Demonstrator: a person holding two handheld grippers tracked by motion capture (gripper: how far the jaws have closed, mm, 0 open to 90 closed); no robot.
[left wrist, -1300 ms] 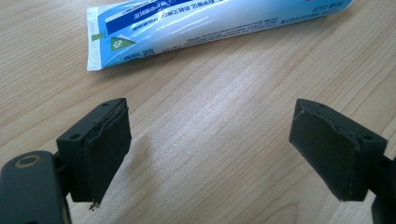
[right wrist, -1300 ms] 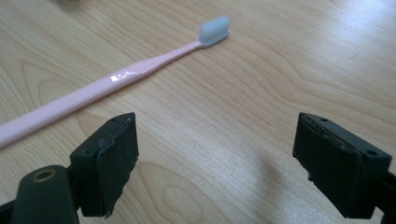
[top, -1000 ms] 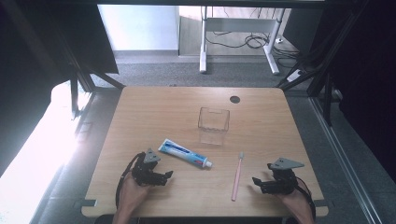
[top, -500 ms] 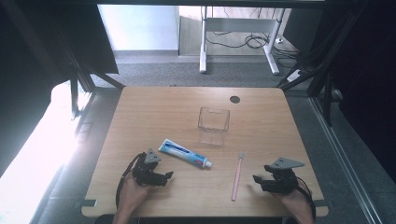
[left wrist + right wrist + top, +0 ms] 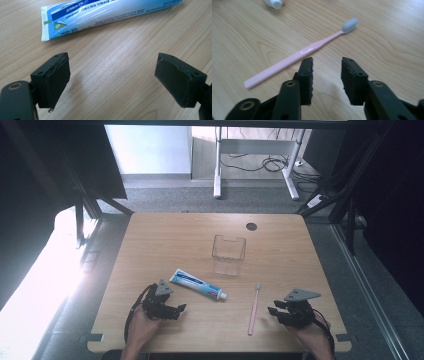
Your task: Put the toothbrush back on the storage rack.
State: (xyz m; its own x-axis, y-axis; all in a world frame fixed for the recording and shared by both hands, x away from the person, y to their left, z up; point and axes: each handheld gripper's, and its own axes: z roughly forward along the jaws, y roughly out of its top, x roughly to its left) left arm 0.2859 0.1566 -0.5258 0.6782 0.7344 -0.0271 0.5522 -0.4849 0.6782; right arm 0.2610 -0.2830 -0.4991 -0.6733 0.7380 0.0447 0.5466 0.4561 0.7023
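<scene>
Toothbrush (image 5: pixel 254 308) lies lower centre of the high view, long axis running up-frame, just left of my right gripper (image 5: pixel 278 312), the nearer one. Its jaws have just been closing, gap narrow, nothing between them. Left gripper (image 5: pixel 181 309) gapes wide, empty, by the toothpaste (image 5: pixel 198 284).

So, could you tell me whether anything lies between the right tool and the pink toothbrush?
Nothing visible does: only bare table separates the right tool from the toothbrush. Its jaws, just closing, hold nothing.
</scene>
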